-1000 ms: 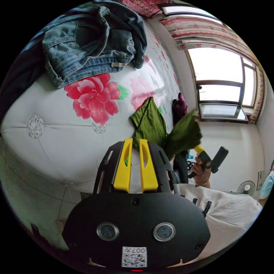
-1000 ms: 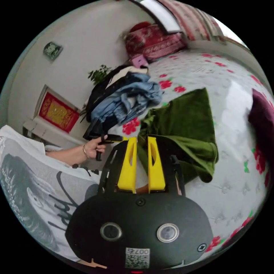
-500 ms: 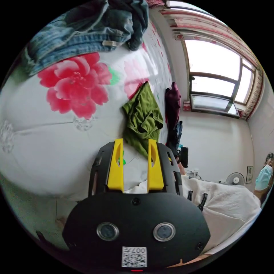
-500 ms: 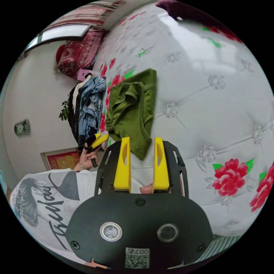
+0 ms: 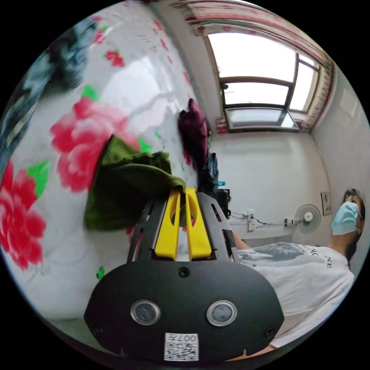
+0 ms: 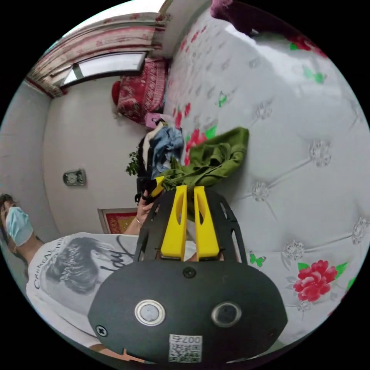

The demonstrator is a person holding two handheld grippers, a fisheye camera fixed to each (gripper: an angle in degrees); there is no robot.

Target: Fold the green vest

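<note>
In the left gripper view, the left gripper (image 5: 183,189) had its jaws pinched on an edge of the green vest (image 5: 127,185), bunched on the flowered bed (image 5: 77,127); half a second before they stood apart.

In the right gripper view, the right gripper (image 6: 189,187) likewise clamped the vest's near hem, having closed since. A fold looked underway; next, carrying both edges across together.

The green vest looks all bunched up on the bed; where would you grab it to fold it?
Take the vest by its near hem, one corner per hand-held gripper, coming in from the person's side of the bed. That edge hangs nearest and bunches thin enough to pinch. Both the left gripper and right gripper look shut on it there already.
</note>
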